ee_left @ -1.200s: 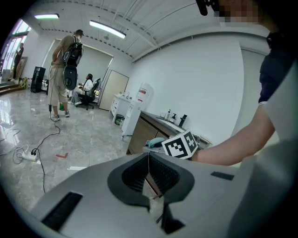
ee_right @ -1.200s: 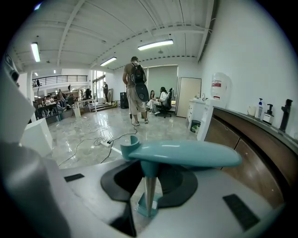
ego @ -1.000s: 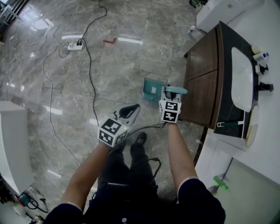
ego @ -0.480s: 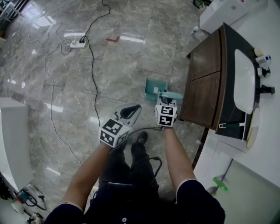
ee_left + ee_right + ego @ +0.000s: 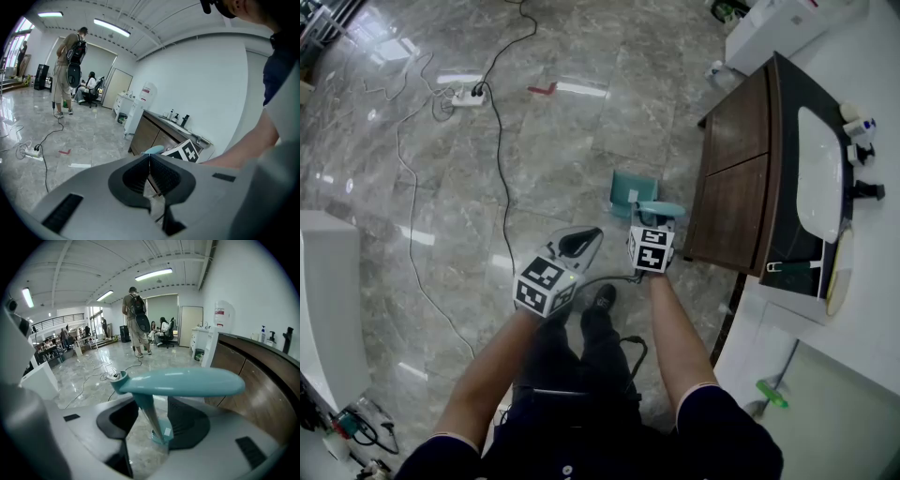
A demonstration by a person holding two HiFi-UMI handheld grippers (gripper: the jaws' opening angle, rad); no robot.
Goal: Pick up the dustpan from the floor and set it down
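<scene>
Beside the cabinet (image 5: 736, 178), the dustpan (image 5: 630, 192) rests on the floor (image 5: 562, 141), at twelve o'clock from the right gripper (image 5: 654, 221). That gripper's jaws are opening, with the handle (image 5: 180, 381) loose between them. Left gripper (image 5: 580, 240), at eight o'clock, is pinched together, empty.

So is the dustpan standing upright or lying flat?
Upright: the dustpan rests its pan on the floor, handle rising inside the right gripper, whose jaws are opening.
</scene>
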